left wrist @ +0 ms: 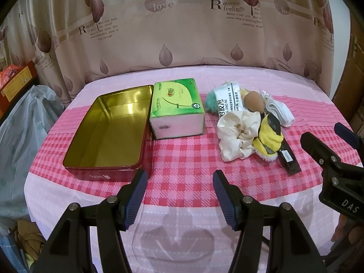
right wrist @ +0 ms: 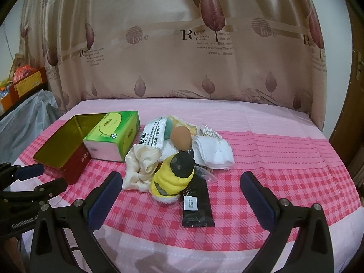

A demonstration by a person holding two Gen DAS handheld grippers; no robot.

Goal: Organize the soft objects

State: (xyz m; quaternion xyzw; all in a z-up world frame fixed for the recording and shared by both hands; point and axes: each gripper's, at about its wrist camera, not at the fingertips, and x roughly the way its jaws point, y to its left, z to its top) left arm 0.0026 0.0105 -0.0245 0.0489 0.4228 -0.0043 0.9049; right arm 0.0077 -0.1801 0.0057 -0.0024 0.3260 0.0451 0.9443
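An open red tin (left wrist: 109,132) with a gold inside sits at the left; it also shows in the right wrist view (right wrist: 61,145). A green tissue pack (left wrist: 176,109) (right wrist: 113,141) lies beside it. To the right is a pile: cream scrunchie (left wrist: 236,134) (right wrist: 141,166), yellow and black plush (left wrist: 268,138) (right wrist: 175,175), white socks (left wrist: 281,111) (right wrist: 213,152), brown sponge egg (left wrist: 253,102) (right wrist: 180,138), white packet (left wrist: 227,102) (right wrist: 152,136), black packet (left wrist: 289,157) (right wrist: 198,207). My left gripper (left wrist: 179,182) is open, near the tin's front. My right gripper (right wrist: 182,186) is open, just before the pile.
A pink checked cloth (left wrist: 182,166) covers the table. A patterned curtain (left wrist: 182,22) hangs behind. A grey bag (left wrist: 20,122) and an orange box (left wrist: 16,79) stand off the table's left edge. A teal fluffy thing (left wrist: 210,101) lies behind the white packet.
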